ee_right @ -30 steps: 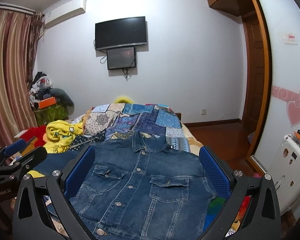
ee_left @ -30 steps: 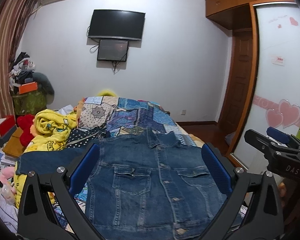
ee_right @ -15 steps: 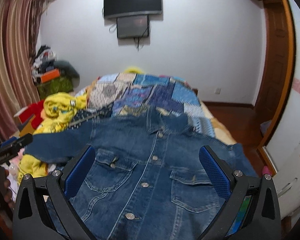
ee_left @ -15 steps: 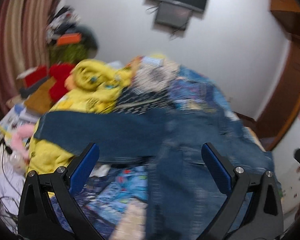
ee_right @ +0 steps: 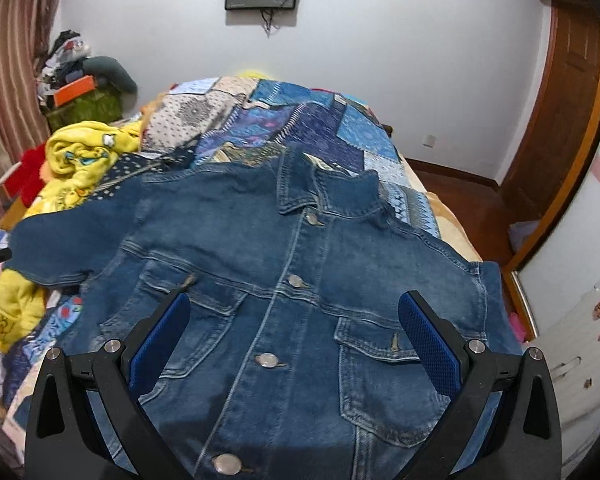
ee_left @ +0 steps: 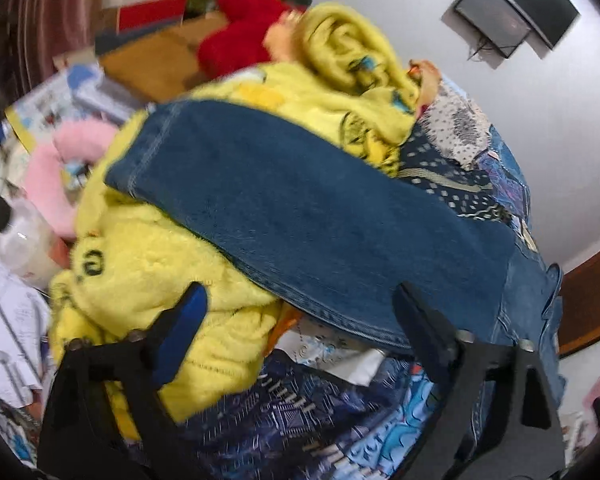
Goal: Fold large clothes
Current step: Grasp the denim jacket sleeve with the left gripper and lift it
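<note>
Left gripper (ee_left: 296, 320) hangs over the denim jacket's sleeve (ee_left: 300, 216), jaws just narrowing but wide apart, gripping nothing. Right gripper (ee_right: 294, 332) gapes empty above the denim jacket (ee_right: 300, 300), spread front-up, buttoned, on the patchwork bedspread (ee_right: 300, 120), its sleeve draped over a yellow blanket (ee_left: 148, 272).

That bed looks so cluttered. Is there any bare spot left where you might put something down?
The far half of the quilt, beyond the jacket collar, lies bare up to the wall. A strip of quilt also shows below the sleeve, beside the yellow blanket. The window side is crowded: blanket, red plush, boxes and papers. The jacket covers the near middle.
</note>
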Tool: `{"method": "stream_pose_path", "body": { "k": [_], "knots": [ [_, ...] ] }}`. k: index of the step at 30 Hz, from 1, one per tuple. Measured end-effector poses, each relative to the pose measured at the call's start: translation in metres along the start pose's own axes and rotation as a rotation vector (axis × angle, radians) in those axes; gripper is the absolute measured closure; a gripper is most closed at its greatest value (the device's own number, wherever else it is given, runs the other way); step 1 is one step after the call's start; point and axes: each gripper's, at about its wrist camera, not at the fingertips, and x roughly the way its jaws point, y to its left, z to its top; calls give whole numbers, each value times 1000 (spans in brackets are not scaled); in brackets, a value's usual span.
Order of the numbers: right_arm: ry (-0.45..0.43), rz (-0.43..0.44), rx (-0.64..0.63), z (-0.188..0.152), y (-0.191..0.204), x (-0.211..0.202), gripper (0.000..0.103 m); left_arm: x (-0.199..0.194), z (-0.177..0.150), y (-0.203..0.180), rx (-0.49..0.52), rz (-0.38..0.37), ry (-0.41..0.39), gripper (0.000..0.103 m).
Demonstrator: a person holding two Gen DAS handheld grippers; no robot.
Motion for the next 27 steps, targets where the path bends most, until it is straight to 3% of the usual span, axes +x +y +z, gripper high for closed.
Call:
{"method": "stream_pose_path", "body": {
  "k": [3, 5, 8, 12, 14, 16, 20, 22, 27],
  "knots": [
    [14, -19, -3, 4, 0, 7, 0, 21, 8, 15, -58, -33, 70, 30],
    [22, -43, -21, 3, -1, 8, 0, 36, 12, 22, -104, -76, 116, 33],
    [30, -65, -33, 4, 0, 11, 0, 49, 17, 27, -133, -70, 132, 39],
    [39, -60, -32, 5, 0, 12, 0, 55, 29, 23, -95, 10, 86, 44],
    [34, -53, -35, 5, -1, 9, 0, 51, 34, 14, -25, 59, 35, 54],
    [28, -50, -37, 6, -2, 7, 0, 44, 38, -4, 75, 150, -10, 73],
    [20, -30, -25, 4, -5, 4, 0, 26, 50, -44, 201, 256, -88, 89],
    [12, -23, -15, 2, -9, 1, 0, 8, 58, -65, 242, 254, -132, 93],
    [-11, -11, 30, -4, -26, -9, 0, -47, 63, -147, 362, 105, -264, 95]
  ]
}}
